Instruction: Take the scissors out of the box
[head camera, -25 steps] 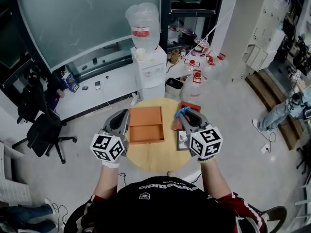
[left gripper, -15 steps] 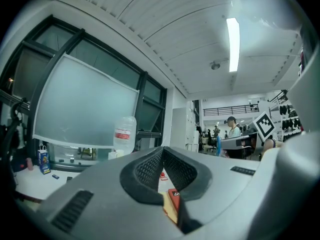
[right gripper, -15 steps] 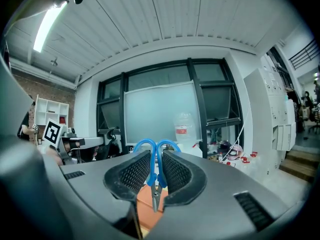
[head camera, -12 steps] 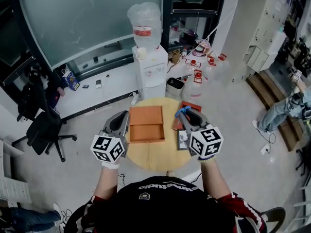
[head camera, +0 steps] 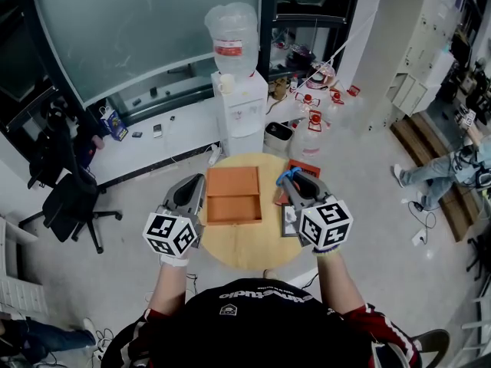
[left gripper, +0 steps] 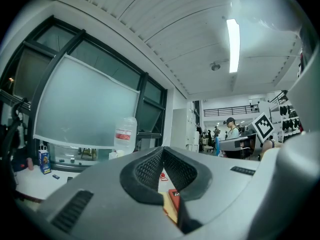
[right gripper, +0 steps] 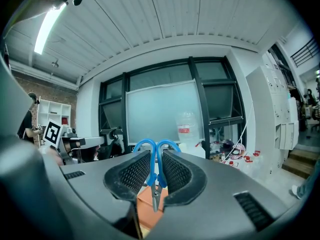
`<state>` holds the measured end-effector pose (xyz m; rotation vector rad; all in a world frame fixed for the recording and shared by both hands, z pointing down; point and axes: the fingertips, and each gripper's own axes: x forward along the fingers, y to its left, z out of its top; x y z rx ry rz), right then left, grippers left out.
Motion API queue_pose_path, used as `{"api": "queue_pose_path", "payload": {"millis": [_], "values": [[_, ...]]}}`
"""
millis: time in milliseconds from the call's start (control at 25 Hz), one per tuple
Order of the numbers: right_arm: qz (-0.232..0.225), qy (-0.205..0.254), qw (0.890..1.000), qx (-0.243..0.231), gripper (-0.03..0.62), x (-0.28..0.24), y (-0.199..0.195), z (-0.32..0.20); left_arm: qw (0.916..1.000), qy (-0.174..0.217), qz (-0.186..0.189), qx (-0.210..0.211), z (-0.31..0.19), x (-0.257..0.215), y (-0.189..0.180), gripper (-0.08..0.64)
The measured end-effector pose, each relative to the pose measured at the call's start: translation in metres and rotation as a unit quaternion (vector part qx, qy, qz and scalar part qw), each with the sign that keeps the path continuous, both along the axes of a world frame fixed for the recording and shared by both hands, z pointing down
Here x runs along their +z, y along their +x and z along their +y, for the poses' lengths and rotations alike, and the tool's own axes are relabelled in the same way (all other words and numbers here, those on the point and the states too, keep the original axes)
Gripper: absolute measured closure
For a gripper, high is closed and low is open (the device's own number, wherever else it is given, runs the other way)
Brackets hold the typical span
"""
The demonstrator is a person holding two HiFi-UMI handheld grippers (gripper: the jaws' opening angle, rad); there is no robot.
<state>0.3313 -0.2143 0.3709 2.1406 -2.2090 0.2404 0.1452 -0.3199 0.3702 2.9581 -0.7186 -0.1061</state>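
Observation:
The open orange box (head camera: 232, 196) lies on a round wooden table (head camera: 245, 253) in the head view. My right gripper (head camera: 294, 179) is held over the table's right side, shut on blue-handled scissors (head camera: 287, 175). In the right gripper view the scissors (right gripper: 156, 156) stand upright between the pads (right gripper: 176, 171), handles up and blades pointing down, with a piece of the orange box (right gripper: 145, 199) below. My left gripper (head camera: 194, 184) hovers at the box's left edge. In its own view the left gripper (left gripper: 163, 156) is shut with nothing between its pads.
A dark framed object (head camera: 289, 221) and a red-orange item (head camera: 304, 167) lie on the table's right part. Beyond the table stands a water dispenser (head camera: 239, 106). An office chair (head camera: 73, 205) is at the left and a person (head camera: 441, 176) at the far right.
Both grippers and the scissors hold the same place. The person on the floor at the right has shifted a little.

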Motion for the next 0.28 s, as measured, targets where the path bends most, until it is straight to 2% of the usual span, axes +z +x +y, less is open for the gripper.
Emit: {"api": "queue_pose_path", "payload": {"millis": [280], "values": [[-0.006,0.003,1.000,-0.005,0.488,-0.0023,-0.0013,-0.0015,1.0000,0.001,0.001,-0.002,-0.0009,-0.0015,-0.0010,0.543]]}}
